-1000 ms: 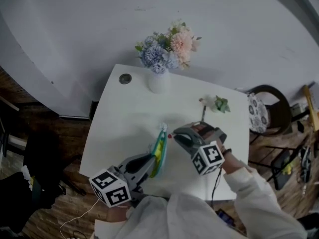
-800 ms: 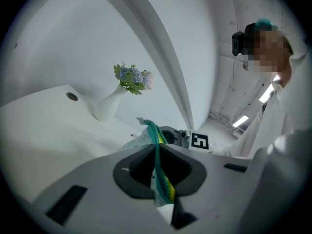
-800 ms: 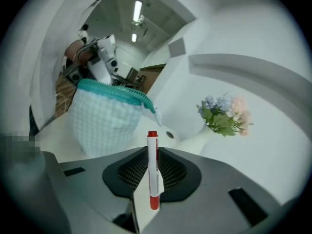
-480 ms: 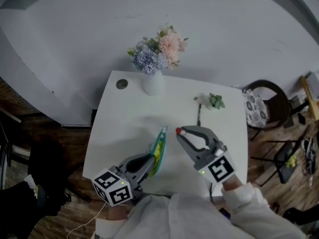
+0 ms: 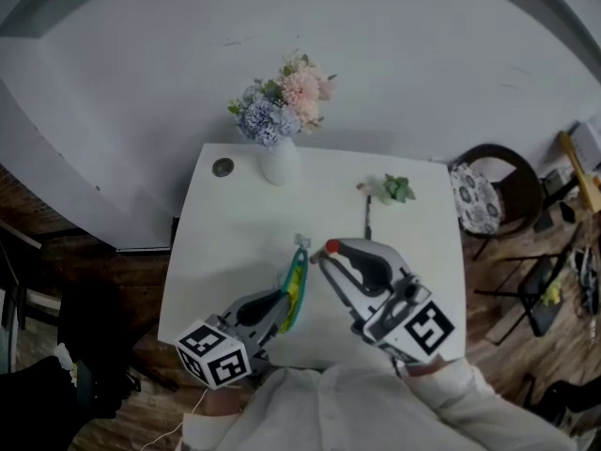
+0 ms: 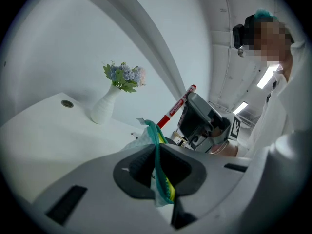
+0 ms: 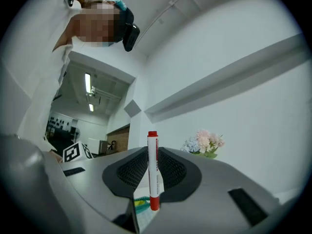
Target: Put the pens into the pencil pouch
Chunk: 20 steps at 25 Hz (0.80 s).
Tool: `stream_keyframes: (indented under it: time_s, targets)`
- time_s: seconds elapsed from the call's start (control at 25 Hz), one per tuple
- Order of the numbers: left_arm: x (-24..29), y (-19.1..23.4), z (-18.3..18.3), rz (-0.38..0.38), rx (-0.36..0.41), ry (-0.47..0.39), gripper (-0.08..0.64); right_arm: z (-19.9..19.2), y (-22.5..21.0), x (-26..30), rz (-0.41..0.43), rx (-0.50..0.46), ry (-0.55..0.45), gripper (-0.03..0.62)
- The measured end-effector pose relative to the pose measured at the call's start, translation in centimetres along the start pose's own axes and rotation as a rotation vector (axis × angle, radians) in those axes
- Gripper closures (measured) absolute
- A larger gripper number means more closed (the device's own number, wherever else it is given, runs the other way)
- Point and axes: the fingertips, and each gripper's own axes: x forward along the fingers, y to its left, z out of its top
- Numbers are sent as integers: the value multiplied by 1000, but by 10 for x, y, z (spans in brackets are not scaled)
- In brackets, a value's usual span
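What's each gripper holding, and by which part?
Left gripper: shut on the pencil pouch, pinching its near edge. Right gripper: shut on the red pen, clamped at mid-barrel.

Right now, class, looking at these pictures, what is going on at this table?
A person works with a gripper in each hand over a white table. The left gripper is shut on the edge of the green-and-yellow pencil pouch, holding it up. The right gripper is clamped on a red pen, close beside the pouch but not yet inside it. A vase of flowers stands at the table's far edge.
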Motion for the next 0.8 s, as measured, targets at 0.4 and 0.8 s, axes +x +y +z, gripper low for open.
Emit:
stream_keyframes:
  time_s: [0.4, 0.8]
  targets:
    - [0, -3, 2, 12, -1, -6, 532, 18, 19, 5, 46, 76, -75, 526]
    - [2, 1, 7, 6, 10, -24, 532, -5, 16, 7, 20, 76, -5, 526]
